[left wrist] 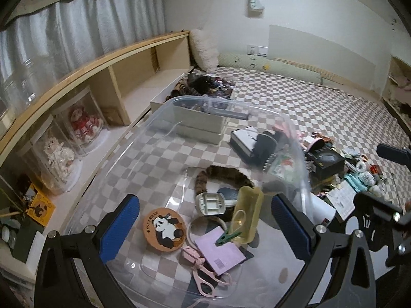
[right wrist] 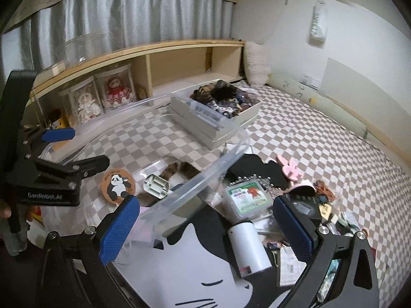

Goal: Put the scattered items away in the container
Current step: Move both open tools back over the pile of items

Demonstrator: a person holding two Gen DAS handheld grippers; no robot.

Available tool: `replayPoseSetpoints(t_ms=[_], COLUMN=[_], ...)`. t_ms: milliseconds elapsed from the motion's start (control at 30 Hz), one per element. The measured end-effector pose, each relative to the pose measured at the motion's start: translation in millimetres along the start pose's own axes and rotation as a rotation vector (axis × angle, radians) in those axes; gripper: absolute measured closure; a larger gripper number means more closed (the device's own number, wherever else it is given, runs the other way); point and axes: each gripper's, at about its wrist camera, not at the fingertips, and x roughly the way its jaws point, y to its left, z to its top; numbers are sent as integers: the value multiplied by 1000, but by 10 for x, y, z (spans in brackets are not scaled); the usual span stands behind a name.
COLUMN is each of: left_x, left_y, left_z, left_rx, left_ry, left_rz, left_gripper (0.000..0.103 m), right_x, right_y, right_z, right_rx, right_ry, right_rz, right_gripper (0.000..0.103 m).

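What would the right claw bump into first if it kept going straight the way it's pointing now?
Probably the white cylinder, lying between the open right claw fingers on the cartoon-print sheet. Just beyond sits the small green-labelled box. Depth is hard to judge through this lens, so the clear container rim could come first.

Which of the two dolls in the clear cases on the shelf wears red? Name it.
The red-dressed doll is the one farther from the left gripper in the right wrist view; the white doll beside it wears pale cream.

Left wrist view looks steeply down, close over the bin (left wrist: 179, 102). Right wrist view faces its side. Both share the panda coaster (left wrist: 164, 229).
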Motion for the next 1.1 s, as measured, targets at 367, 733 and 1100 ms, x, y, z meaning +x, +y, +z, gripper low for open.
replayPoseSetpoints(t_ms=[367, 733, 1100], left_x=[-163, -263, -429], left_y=[-219, -396, -538], left_z=[-76, -141, -250], left_rx=[49, 100, 154], left_ry=[-34, -59, -107], left_rz=[-23, -51, -58], left_gripper=[0, 0, 0], right_x=[-309, -517, -654], right_y=[-162, -237, -332], right_z=[-151, -422, -631], right_rx=[40, 69, 110], right_ry=[-65, -98, -123], right_rz=[-73, -135, -193], right_gripper=[0, 0, 0])
